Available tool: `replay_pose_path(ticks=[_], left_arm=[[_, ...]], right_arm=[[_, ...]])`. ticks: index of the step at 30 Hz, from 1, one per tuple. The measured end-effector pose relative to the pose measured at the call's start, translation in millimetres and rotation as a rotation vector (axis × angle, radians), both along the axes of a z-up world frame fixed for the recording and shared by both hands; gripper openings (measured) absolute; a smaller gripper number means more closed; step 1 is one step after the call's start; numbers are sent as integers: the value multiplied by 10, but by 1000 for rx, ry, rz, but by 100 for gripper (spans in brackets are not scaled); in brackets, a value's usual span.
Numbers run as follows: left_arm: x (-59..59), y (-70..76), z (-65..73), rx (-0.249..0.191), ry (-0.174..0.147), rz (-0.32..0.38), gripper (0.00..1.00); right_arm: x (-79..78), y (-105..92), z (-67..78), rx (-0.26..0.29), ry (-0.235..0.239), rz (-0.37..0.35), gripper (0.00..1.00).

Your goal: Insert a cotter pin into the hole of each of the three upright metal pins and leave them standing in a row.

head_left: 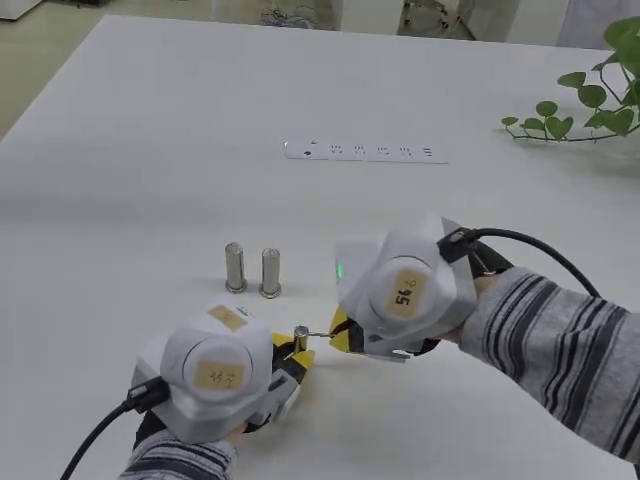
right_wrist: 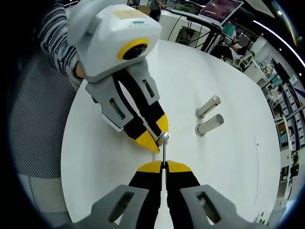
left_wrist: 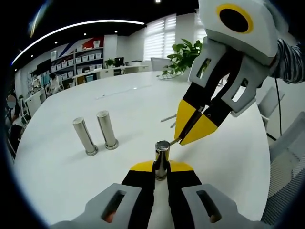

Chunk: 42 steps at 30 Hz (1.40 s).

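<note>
Two upright metal pins [head_left: 235, 268] [head_left: 271, 273] stand side by side on the white table. A third metal pin [head_left: 300, 338] [left_wrist: 162, 157] is held upright near the front edge, with my left gripper [head_left: 298, 352] [left_wrist: 162, 168] shut on its lower part. My right gripper [head_left: 338, 335] [right_wrist: 163, 166] comes from the right, shut on a thin cotter pin [right_wrist: 164, 155] [left_wrist: 174, 141]. The cotter pin's tip sits at the head of the held pin [right_wrist: 165, 137]. I cannot tell whether it is in the hole.
A white power strip [head_left: 365, 151] lies flat further back on the table. A leafy plant [head_left: 600, 100] reaches in at the far right. A couple of thin small pieces [left_wrist: 167, 118] lie on the table behind the right gripper. A striped sleeve [head_left: 560, 350] covers the right forearm.
</note>
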<state>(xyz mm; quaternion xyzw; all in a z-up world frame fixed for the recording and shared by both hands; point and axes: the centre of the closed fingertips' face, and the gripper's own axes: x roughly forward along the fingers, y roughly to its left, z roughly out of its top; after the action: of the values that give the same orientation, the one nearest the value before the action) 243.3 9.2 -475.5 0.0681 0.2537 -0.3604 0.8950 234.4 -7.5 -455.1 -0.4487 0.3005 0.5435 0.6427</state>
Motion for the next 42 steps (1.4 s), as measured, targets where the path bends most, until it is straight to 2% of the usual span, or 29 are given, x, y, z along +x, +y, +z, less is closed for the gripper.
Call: replay_pose_path(ticks=[9, 12, 15, 26, 32, 42], left_arm=[[8, -2, -4, 5, -7, 3, 5], [11, -6, -6, 7, -8, 2, 5], [9, -9, -6, 6, -8, 3, 5], [7, -12, -7, 8, -9, 5, 5], [9, -13, -8, 6, -8, 10, 5], [5, -14, -8, -1, -3, 17, 5]], right_arm=[[-7, 3, 10, 8, -2, -3, 0], [-29, 58, 50, 49, 4, 0, 0], [-17, 61, 46, 40, -5, 3, 0], [-13, 138, 51, 64, -6, 13, 0], [-14, 187, 116, 109, -4, 3, 0], [-17, 78, 108, 76, -20, 5, 0]])
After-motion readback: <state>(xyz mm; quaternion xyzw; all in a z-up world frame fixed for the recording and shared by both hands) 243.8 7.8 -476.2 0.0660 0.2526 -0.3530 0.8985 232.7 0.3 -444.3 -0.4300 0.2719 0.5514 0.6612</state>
